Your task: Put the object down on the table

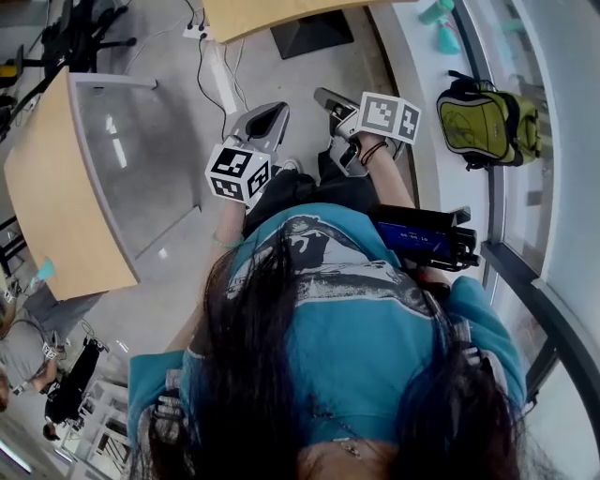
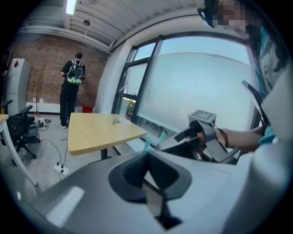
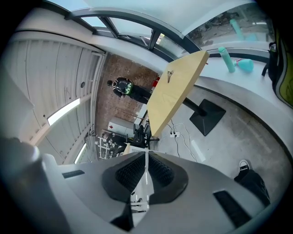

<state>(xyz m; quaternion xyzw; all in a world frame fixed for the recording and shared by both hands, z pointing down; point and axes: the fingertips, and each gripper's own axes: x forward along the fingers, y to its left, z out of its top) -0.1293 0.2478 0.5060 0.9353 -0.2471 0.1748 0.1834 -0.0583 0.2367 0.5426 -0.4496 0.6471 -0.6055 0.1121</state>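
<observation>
While both tools were held out in front of the person, well apart from the pale wooden table (image 1: 58,202), the grey left gripper (image 2: 146,157) and the grey right gripper (image 3: 146,155) were clamped fully shut on nothing. No object was in view, so its heading and long axis couldn't be read. I judged the set-down finished or not yet begun; next, find something to grasp.

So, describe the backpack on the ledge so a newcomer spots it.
Follow the white window ledge along the head view's right side. Nearer the person than the teal bottle, the backpack lies on it. It is the only yellow-green thing there, trimmed in black.
</observation>
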